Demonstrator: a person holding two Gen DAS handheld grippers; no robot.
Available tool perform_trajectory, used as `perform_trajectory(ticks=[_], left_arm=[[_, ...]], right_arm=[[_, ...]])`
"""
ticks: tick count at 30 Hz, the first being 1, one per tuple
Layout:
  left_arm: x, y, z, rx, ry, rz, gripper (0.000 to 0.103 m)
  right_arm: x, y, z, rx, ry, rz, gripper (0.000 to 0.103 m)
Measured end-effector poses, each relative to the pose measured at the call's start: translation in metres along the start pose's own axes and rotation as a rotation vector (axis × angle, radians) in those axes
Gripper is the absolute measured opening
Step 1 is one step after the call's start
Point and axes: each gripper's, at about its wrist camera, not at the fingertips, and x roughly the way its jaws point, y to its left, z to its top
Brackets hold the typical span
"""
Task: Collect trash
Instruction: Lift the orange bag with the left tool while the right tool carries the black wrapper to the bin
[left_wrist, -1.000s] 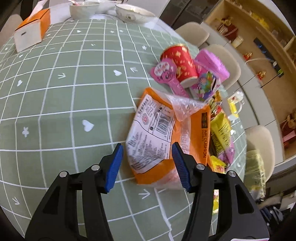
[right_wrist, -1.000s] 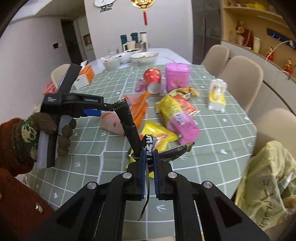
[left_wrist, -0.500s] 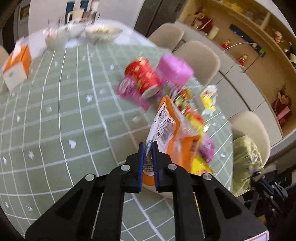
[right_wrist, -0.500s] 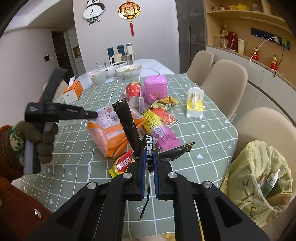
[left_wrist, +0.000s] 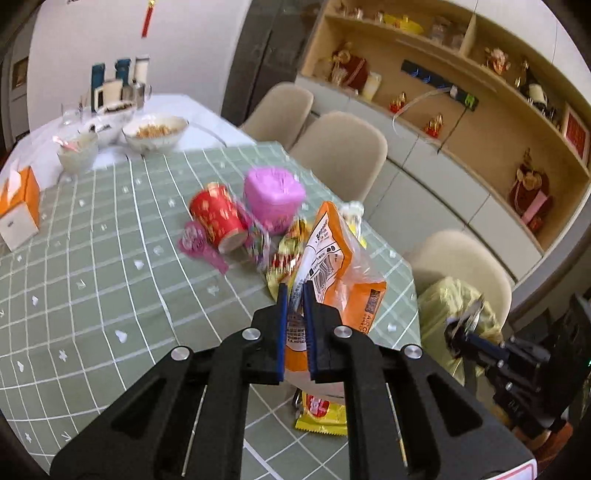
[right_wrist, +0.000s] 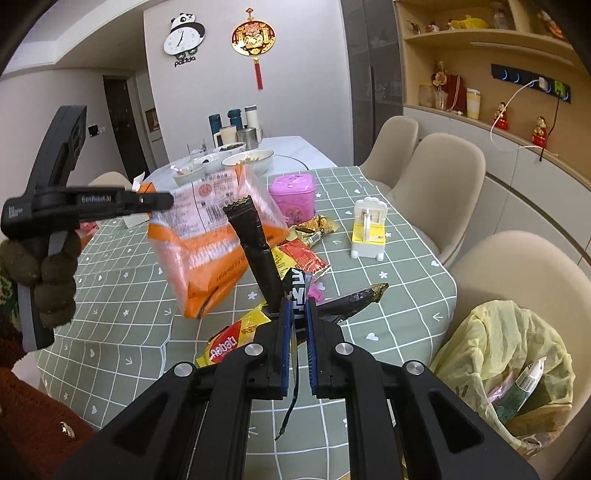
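Hand-held grippers are both pinching: left (left_wrist: 294, 295) the crinkly orange plastic snack bag (left_wrist: 334, 273), right (right_wrist: 295, 308) dark foil wrappers (right_wrist: 255, 240); both loads should be carried clear of the desk's near edge (right_wrist: 369, 373) and released over the yellow plastic trash bag (right_wrist: 513, 373).

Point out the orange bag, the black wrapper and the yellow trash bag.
orange bag (right_wrist: 207, 254): right wrist view, its orange lower panel.
black wrapper (right_wrist: 255, 236): right wrist view, the upright strip above the jaws.
yellow trash bag (right_wrist: 491, 332): right wrist view, its near outer wall.

A panda clock (right_wrist: 183, 36) and a red ornament (right_wrist: 253, 38) hung on the wall; bowls (right_wrist: 248, 161) sat at the table's (right_wrist: 399, 258) far end, beige chairs (right_wrist: 437, 176) alongside, an orange box (left_wrist: 17, 206) apart
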Motion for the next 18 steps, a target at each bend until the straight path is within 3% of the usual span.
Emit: perform_trajectory(ticks=[5,7,9,12,18], left_arm=[[0.046,0.022,-0.032,-0.03,0.097,0.018,0.008],[0.059,0.036,-0.044,-0.097,0.145,0.013,0.018],[0.063,0.048,-0.052,-0.168,0.165,-0.017,0.037],[0.067,0.052,-0.059,-0.167,0.181,-0.018,0.047],[0.092,0.053,-0.066,-0.137,0.254,0.008,0.049]], right_arm=[[0.008,-0.002,-0.006,0.008,0.023,0.013,0.009],[0.012,-0.004,-0.01,0.015,0.04,0.01,0.009],[0.018,-0.006,-0.014,0.032,0.059,0.006,0.009],[0.026,-0.009,-0.021,0.056,0.09,0.002,0.009],[0.034,-0.001,-0.024,0.046,0.125,-0.006,0.009]])
